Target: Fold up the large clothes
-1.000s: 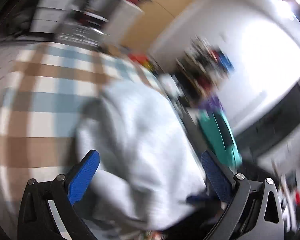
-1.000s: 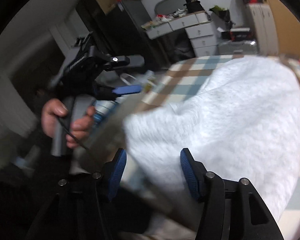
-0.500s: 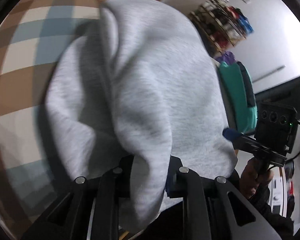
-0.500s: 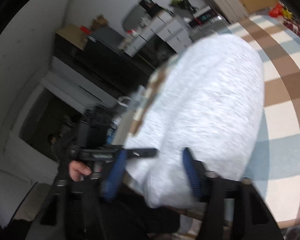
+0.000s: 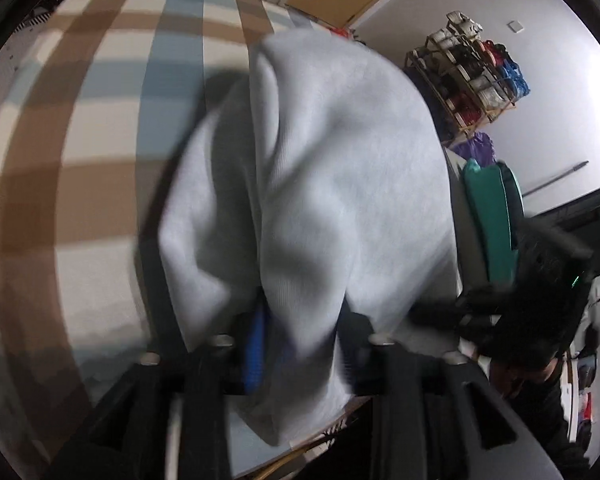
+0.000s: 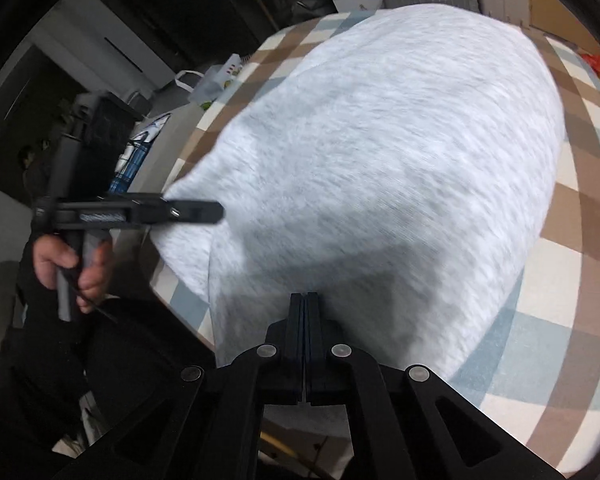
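Grey sweatshirt (image 6: pixel 380 168) bunched on the checked counter (image 6: pixel 572 264), near edge hanging over the front; no neat fold yet. Fat ridge of cloth between left gripper (image 5: pixel 300 344) jaws, just reopened about halfway; grip unclear. Right gripper (image 6: pixel 305 312) jaws just closed flat together at the hem; cloth between them not visible.

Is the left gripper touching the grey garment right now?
Touching. The left wrist view shows a fold of the grey garment hanging between the left gripper fingers, draped against the blue pad.
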`<state>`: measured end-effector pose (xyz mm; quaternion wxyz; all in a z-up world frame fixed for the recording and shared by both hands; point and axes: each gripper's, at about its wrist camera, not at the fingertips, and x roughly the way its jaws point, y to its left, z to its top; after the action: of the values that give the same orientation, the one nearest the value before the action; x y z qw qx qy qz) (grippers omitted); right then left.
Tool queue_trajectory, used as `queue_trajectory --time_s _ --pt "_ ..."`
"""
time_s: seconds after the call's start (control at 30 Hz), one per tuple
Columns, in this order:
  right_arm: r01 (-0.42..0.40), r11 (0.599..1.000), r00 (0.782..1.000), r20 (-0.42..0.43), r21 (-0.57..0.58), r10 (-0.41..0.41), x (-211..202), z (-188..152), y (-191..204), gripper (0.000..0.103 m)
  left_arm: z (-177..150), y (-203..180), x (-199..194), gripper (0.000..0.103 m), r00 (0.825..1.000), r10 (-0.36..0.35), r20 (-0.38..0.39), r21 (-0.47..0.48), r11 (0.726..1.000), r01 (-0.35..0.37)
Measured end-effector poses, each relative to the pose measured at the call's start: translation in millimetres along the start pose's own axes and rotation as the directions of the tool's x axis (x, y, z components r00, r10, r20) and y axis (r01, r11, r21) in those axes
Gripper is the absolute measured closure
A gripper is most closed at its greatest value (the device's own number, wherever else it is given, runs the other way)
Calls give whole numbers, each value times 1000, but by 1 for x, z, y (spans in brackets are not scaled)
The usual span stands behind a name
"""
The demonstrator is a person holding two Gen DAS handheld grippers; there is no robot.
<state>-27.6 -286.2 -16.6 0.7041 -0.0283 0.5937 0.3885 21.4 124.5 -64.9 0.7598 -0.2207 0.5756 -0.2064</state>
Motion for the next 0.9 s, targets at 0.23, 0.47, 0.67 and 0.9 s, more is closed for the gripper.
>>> queue_trajectory --time_s 0.23,0.47,0.67,0.9 --pt "-28 997 991 135 68 18 6 -7 -3 103 56 -1 42 23 995 -71 -74 -73 995 66" --pt "-147 980 947 305 133 101 -9 -27 -13 103 70 -27 50 91 991 -75 -110 13 997 77" --pt "-146 982 966 231 121 116 -46 -38 -17 90 70 -56 14 93 999 -32 -33 138 990 36" --pt "-126 990 992 12 62 126 -23 -21 -23 95 62 -32 62 92 981 161 -108 137 980 -146"
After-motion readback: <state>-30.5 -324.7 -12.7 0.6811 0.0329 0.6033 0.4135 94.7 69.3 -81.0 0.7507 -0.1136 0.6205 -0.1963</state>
